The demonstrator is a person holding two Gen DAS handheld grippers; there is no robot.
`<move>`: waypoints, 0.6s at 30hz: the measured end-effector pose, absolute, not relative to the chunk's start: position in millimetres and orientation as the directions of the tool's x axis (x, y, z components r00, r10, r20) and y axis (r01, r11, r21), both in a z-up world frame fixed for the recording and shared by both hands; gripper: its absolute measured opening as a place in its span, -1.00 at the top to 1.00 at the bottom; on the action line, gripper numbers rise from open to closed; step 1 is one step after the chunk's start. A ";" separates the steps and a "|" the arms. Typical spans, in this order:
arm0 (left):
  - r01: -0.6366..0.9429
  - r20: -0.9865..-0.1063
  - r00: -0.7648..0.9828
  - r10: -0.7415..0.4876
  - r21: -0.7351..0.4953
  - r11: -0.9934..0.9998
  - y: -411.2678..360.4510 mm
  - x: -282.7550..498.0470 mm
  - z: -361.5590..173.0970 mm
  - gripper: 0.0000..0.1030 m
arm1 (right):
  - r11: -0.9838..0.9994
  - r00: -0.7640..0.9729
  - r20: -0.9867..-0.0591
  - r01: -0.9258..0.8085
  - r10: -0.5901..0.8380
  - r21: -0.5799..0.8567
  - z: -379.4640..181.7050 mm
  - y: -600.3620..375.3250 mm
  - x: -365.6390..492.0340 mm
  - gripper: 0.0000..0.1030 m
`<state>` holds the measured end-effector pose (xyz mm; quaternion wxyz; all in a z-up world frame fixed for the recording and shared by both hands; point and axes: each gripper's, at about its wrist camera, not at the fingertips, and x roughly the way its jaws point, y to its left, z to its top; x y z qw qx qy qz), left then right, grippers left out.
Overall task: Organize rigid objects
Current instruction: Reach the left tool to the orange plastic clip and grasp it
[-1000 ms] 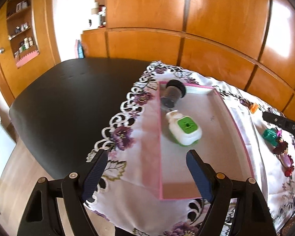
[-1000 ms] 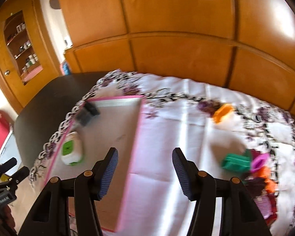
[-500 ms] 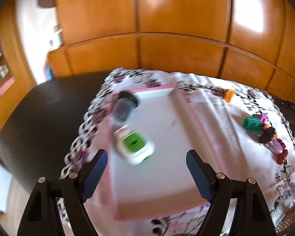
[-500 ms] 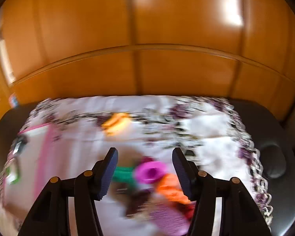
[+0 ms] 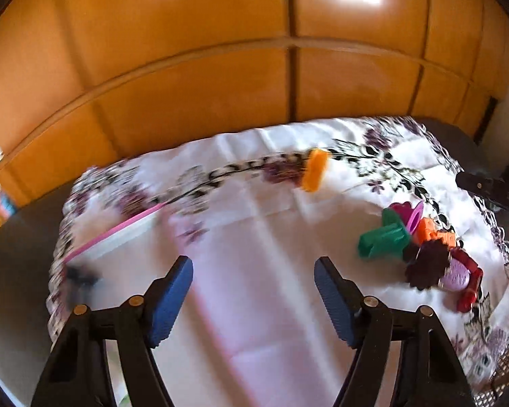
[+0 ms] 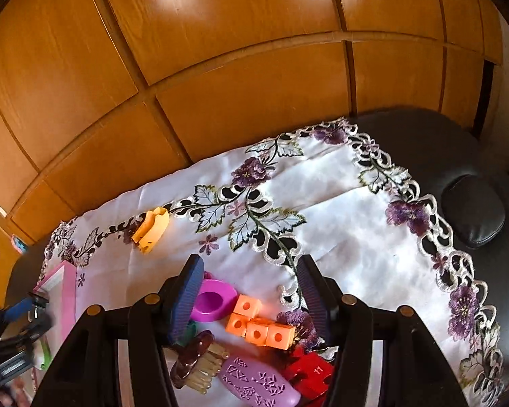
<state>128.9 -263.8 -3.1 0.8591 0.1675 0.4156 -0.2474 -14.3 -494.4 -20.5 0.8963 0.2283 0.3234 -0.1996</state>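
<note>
Right tool (image 6: 249,296) hangs jaws apart and empty over the toy pile, orange linked cubes (image 6: 259,327) just beneath for pickup; left tool (image 5: 252,300), jaws closing on nothing, has pink tray (image 5: 118,229) to its left.

pink tray (image 5: 118,229) smeared by motion blur, red piece (image 6: 310,371) partly hidden behind right gripper (image 6: 249,300)

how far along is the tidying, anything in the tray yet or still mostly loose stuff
Early, by the look of it. Little of the pink tray shows; its contents can't be made out. Nothing is in hand: the right gripper hangs open over the pile, and the left gripper is closing on nothing. Left to sort: the orange cubes, magenta cup, purple mould, red piece, green piece and the yellow piece lying apart.
</note>
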 end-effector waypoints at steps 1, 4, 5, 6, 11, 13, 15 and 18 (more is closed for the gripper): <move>0.573 -0.800 0.529 -0.282 0.092 0.814 -274.7 135.5 -7.5 -0.40 | 0.813 0.713 -0.672 0.503 -0.200 0.292 -20.8 -495.6 -14.6 -0.12; 0.609 -0.812 0.513 -0.279 0.115 0.784 -309.9 154.6 -18.8 -0.36 | 0.806 0.714 -0.675 0.505 -0.188 0.309 -21.2 -498.3 -14.8 -0.12; 0.616 -0.811 0.513 -0.282 0.120 0.778 -318.2 159.6 -21.2 -0.36 | 0.804 0.714 -0.676 0.504 -0.183 0.315 -21.6 -499.3 -14.6 -0.13; 0.627 -0.808 0.515 -0.286 0.128 0.768 -327.9 164.7 -24.4 -0.36 | 0.803 0.714 -0.676 0.504 -0.180 0.319 -21.8 -500.0 -14.5 -0.13; 0.649 -0.819 0.503 -0.276 0.147 0.747 -363.3 196.3 -45.6 -0.35 | 0.795 0.717 -0.678 0.500 -0.159 0.342 -22.0 -502.2 -14.4 -0.13; 0.651 -0.828 0.485 -0.281 0.127 0.748 -372.2 209.9 -52.8 -0.35 | 0.794 0.718 -0.679 0.498 -0.153 0.349 -21.9 -502.9 -13.9 -0.13; 0.651 -0.835 0.469 -0.288 0.106 0.751 -378.6 219.7 -57.7 -0.35 | 0.791 0.718 -0.680 0.499 -0.149 0.353 -22.3 -504.0 -13.0 -0.14; 0.658 -0.839 0.452 -0.303 0.085 0.748 -389.2 231.4 -63.8 -0.35 | 0.783 0.715 -0.686 0.500 -0.134 0.369 -24.5 -506.1 -11.8 -0.14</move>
